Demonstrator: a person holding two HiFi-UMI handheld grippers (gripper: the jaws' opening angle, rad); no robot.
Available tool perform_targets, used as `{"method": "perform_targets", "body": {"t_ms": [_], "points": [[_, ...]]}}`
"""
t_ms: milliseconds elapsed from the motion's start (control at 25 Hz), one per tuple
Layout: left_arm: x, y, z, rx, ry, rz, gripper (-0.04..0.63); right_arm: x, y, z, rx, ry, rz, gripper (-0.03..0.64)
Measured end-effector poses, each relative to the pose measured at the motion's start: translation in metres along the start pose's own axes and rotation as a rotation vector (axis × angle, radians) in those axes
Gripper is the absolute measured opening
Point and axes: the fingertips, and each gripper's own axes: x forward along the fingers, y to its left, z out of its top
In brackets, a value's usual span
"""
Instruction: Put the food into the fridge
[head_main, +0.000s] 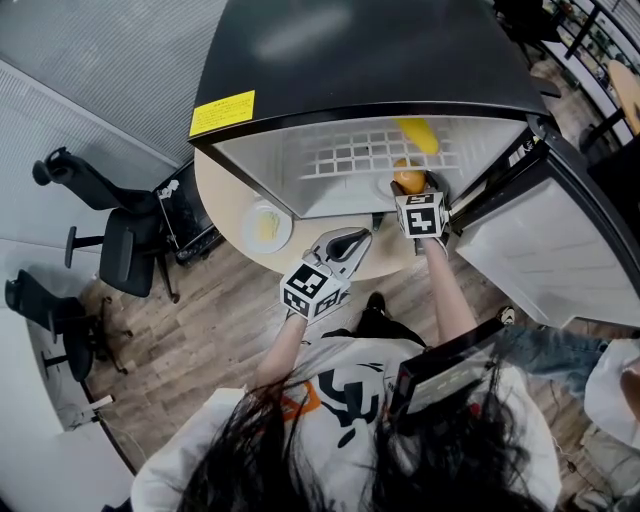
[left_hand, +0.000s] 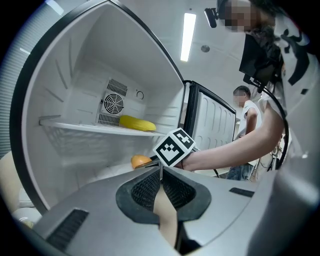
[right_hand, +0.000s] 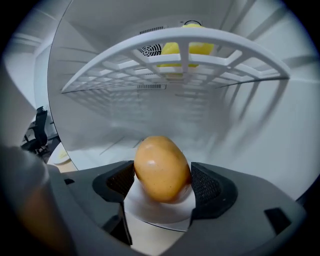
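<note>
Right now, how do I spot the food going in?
Find the big black fridge, then look below its white wire shelf. The right gripper holds a smooth orange egg-shaped fruit, rounder than the long yellow food lying on that shelf.

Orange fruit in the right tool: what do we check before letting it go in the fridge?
1. The fridge door is open: ok.
2. The right tool is shut on the orange fruit: ok.
3. Fruit sits below the wire shelf: ok.
4. Fruit rests on the fridge floor: cannot tell.
5. The left tool is shut, empty, outside: ok.
</note>
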Motion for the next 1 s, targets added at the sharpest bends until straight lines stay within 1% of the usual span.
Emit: {"method": "perform_targets", "body": {"t_ms": [120,320,520,800,1000], "points": [[-0.003,0.0,0.0,0.002,0.0,0.003,0.014,-0.001,0.0,0.0,-0.002,0.016,-0.006,0.342],[-0.008,-0.002,0.0,0.006,0.0,0.003,0.012,-0.006,0.0,0.001,0.05,-0.011,0.007,0.342],[-0.013,-0.002,0.0,0.008,-0.003,0.007,0.014,-0.017,0.001,0.005,0.057,-0.033,-0.001,0.348],[-0.022,-0.005,0.001,0.006,-0.018,0.014,0.014,-0.039,0.01,0.017,0.093,-0.093,0.024,0.35],[-0.032,-0.007,0.002,0.007,-0.029,0.025,0.012,-0.059,0.022,0.023,0.139,-0.139,0.053,0.348]]}}
